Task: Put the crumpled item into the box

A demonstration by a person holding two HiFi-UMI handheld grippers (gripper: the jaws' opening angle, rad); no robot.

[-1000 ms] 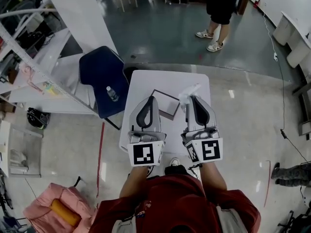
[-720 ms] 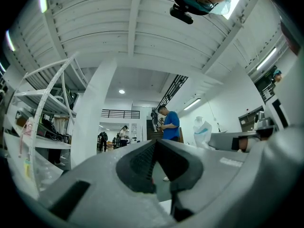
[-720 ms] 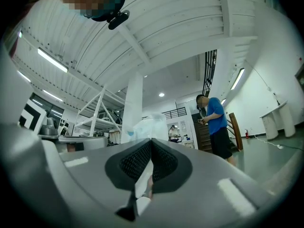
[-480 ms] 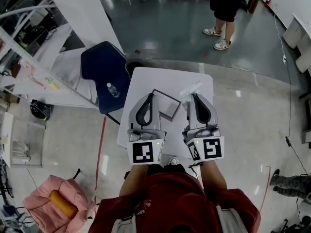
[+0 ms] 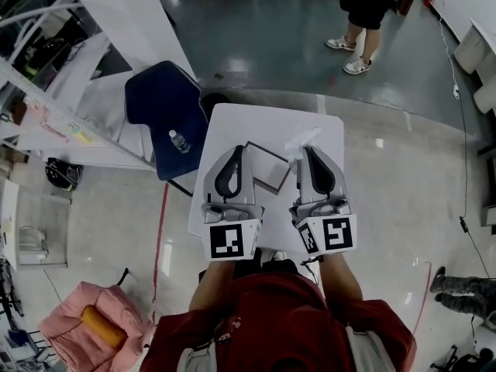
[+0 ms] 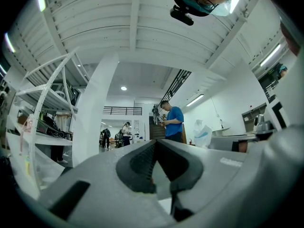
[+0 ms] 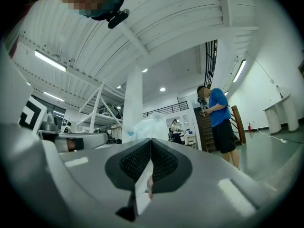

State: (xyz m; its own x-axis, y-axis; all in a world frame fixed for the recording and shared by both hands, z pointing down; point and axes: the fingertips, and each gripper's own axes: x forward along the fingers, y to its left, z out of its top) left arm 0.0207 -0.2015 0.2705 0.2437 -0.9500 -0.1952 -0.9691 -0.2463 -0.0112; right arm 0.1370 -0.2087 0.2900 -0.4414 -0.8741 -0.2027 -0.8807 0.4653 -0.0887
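Observation:
On a small white table (image 5: 249, 127) lies a shallow open box (image 5: 267, 166) with a dark rim. My left gripper (image 5: 235, 150) hangs over the box's left edge, its jaws meeting at the tips with nothing between them (image 6: 156, 141). My right gripper (image 5: 308, 150) sits just right of the box, shut. The crumpled item (image 5: 301, 139), a wad of clear plastic, sticks out from its tips. In the right gripper view the crumpled item (image 7: 153, 123) rises straight off the closed jaw tips (image 7: 151, 140). Both grippers point slightly upward.
Left of the table, a blue chair (image 5: 159, 108) carries a small bottle (image 5: 177, 141). White shelving (image 5: 54, 91) runs along the far left. A person (image 5: 366, 6) stands on the floor beyond the table. Near my feet at the lower left lies a pink bag (image 5: 85, 333).
Both grippers have slid a little forward over the table, towards its far side. The plastic wad has travelled with the right gripper's tips. Both pairs of jaws look unchanged.

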